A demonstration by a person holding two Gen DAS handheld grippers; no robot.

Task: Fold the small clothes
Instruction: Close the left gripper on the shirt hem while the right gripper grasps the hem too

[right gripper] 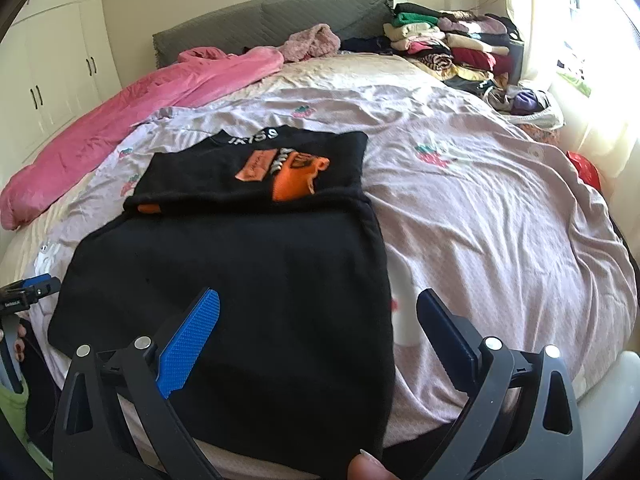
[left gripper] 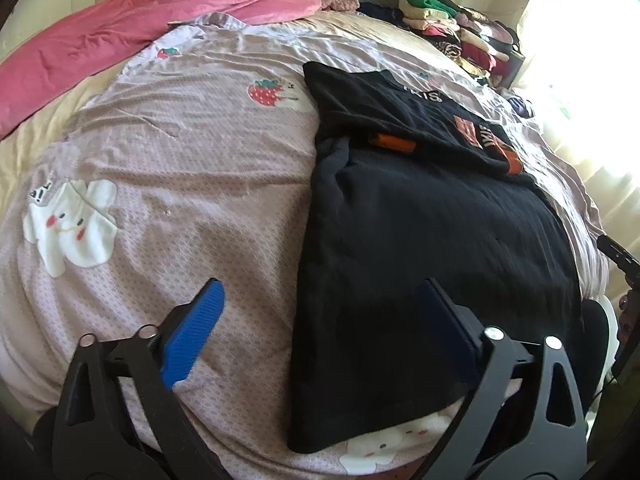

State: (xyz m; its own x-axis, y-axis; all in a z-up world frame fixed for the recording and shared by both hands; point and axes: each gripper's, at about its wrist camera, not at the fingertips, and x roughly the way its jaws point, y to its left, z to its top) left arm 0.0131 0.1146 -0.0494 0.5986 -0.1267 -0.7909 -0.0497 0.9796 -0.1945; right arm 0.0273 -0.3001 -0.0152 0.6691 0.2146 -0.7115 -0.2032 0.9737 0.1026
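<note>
A black knit garment [right gripper: 240, 280], soft and matte with an orange patch and white lettering near its collar, lies flat on the bed's crinkled pink printed sheet [right gripper: 500, 216], its upper part folded into a rectangle. The left gripper [left gripper: 320, 320] and right gripper [right gripper: 318, 320] each hang over its near edges, their 2 ribbed blue pads spread wide, gripping nothing.

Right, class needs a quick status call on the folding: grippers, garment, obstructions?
Left gripper open, right gripper open, both empty. Black top flat on bedspread, sides folded in. Nothing in the way.
</note>
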